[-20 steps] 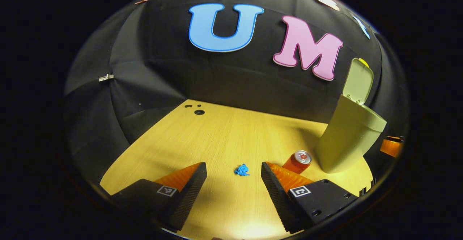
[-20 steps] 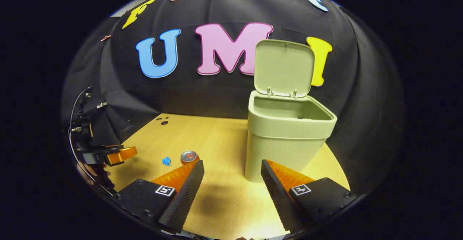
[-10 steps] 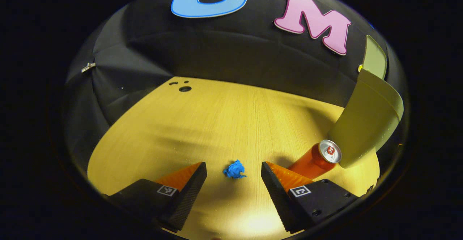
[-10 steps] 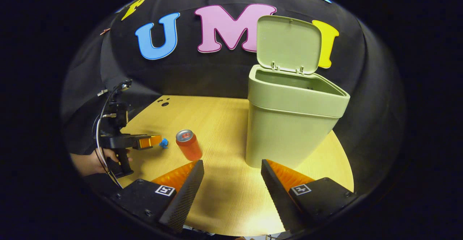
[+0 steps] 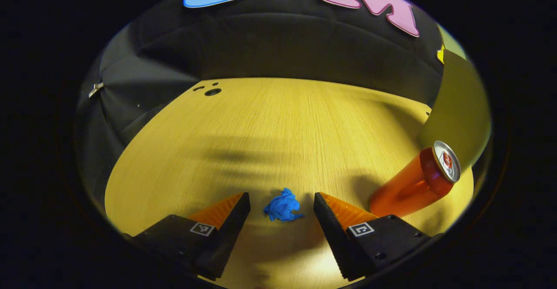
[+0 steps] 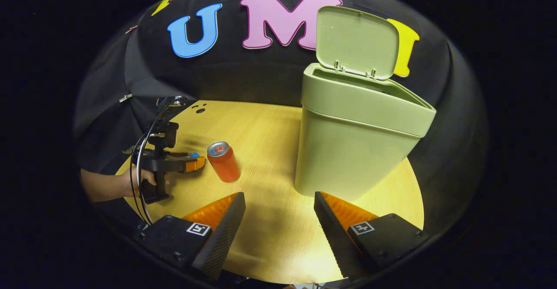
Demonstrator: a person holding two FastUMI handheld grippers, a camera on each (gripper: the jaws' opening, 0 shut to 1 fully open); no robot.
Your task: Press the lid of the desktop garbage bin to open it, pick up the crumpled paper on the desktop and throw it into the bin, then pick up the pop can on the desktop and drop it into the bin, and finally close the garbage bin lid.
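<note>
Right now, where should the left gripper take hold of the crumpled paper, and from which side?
Across its middle, from above: the crumpled paper is a small low wad lying on the table, already between the open fingers of the left gripper. The pop can stands off to the side.

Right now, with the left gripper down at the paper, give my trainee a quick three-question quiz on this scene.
1. True or false: the bin lid is up.
2. What lies between the left gripper's open fingers: A) can, B) crumpled paper, C) nothing?
3. What stands upright on the table between the paper and the bin?

Key: 1 true. 2 B; the fingers are not yet pressing on it. 3 the can.
</note>
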